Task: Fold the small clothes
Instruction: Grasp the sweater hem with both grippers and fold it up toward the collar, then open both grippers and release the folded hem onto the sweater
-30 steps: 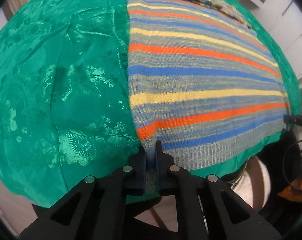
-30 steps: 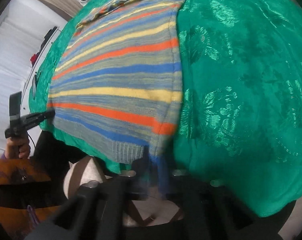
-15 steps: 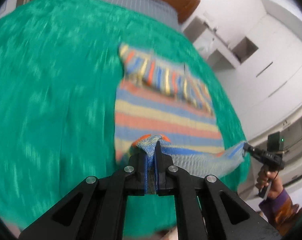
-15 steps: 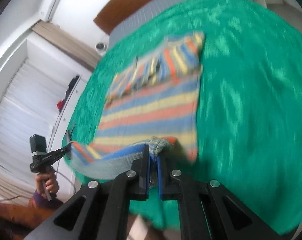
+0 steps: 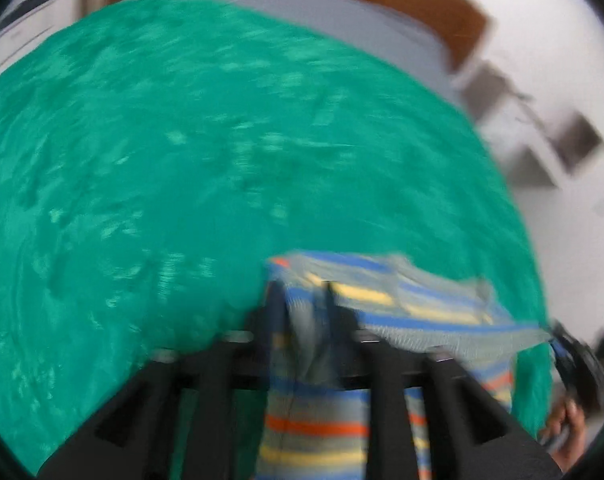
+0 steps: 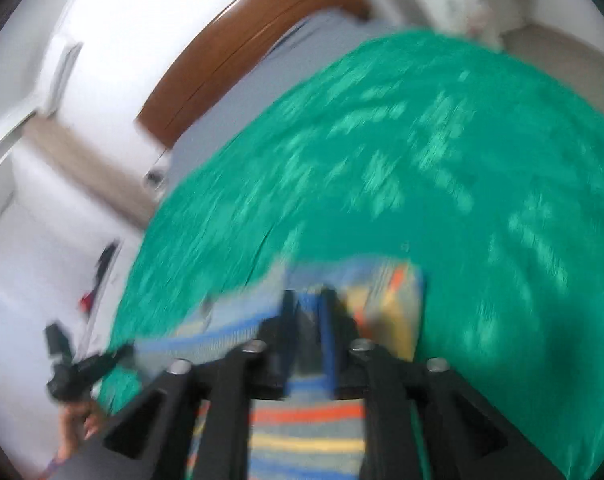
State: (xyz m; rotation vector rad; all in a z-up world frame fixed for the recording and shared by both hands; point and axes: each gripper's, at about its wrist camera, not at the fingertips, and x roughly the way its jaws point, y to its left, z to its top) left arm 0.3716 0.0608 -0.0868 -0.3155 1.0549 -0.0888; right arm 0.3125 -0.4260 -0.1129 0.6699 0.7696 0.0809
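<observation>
A striped knit sweater (image 5: 402, 304) in grey, blue, yellow and orange lies on the green bedspread (image 5: 181, 160). My left gripper (image 5: 299, 300) is shut on its hem corner and holds it lifted over the sweater's body. My right gripper (image 6: 308, 304) is shut on the other hem corner of the sweater (image 6: 302, 432). The hem stretches between the two grippers. The right gripper also shows at the right edge of the left wrist view (image 5: 574, 356), and the left gripper at the left of the right wrist view (image 6: 85, 368). Both views are motion-blurred.
The green bedspread (image 6: 422, 160) covers a bed with a brown headboard (image 6: 241, 40) and a grey sheet (image 5: 302, 12) at the far end. White shelves (image 5: 542, 128) stand beyond the bed's right side. A white wall with curtains (image 6: 41, 200) is on the left.
Both grippers have lifted the sweater's hem off the bed's near edge and carried it forward over the sweater's body toward the headboard. The far part of the sweater is now hidden under the lifted hem.
</observation>
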